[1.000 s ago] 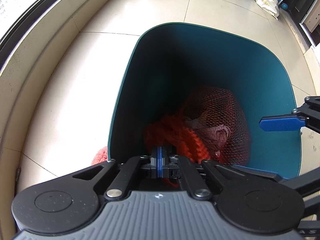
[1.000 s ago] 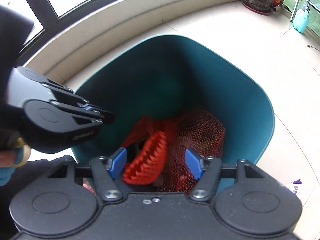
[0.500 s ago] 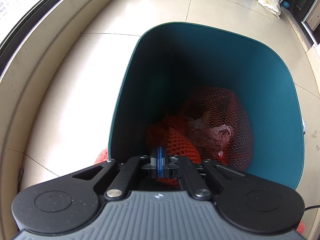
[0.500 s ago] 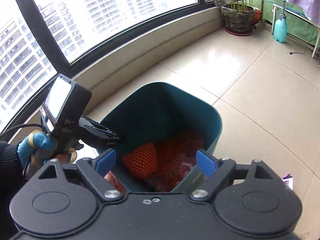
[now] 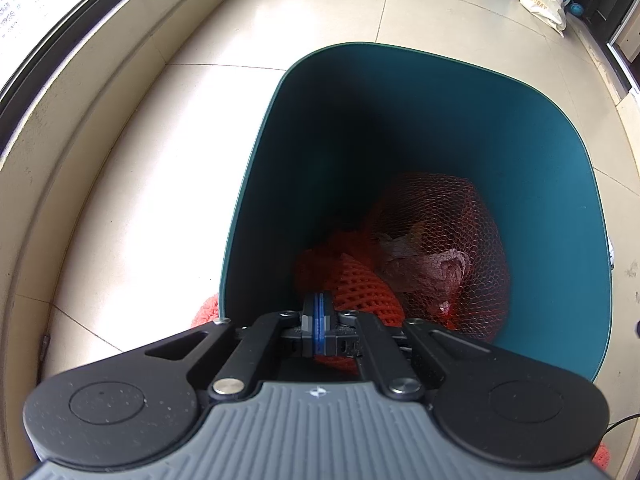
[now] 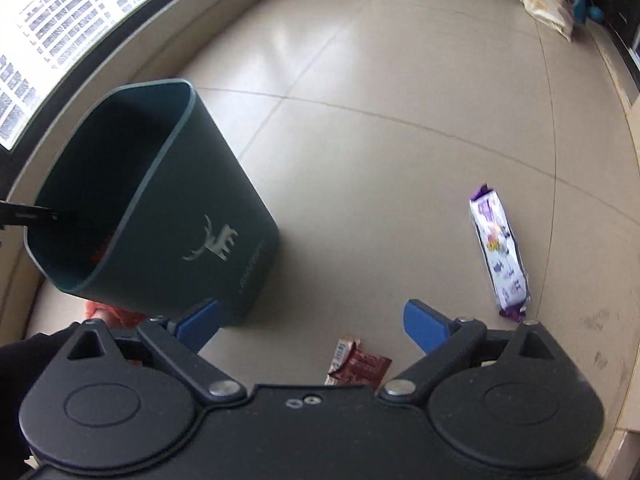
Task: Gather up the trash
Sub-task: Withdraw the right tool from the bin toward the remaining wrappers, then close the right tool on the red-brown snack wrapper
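Note:
A dark teal bin [image 5: 560, 184] stands on the tiled floor, holding a red mesh bag [image 5: 444, 216] and orange foam netting [image 5: 360, 284]. My left gripper [image 5: 318, 320] is shut, pads together, just above the bin's near rim, with nothing visible between them. In the right wrist view the bin [image 6: 208, 216] sits to the left. My right gripper [image 6: 312, 320] hangs over the floor beside it, jaws opening wide and empty. A red-brown wrapper [image 6: 358, 364] lies on the floor below the gap. A purple and white packet [image 6: 500, 252] lies further right.
Another orange net piece [image 6: 108, 312] lies on the floor by the bin's base. A curved window ledge [image 5: 72, 128] runs along the left. White tote bags [image 6: 548, 0] and clutter stand at the far right by the wall.
My right gripper has pulled out of the bin and swung right over the floor, jaws spread wider; the orange foam netting stays in the bin. The left gripper has kept still.

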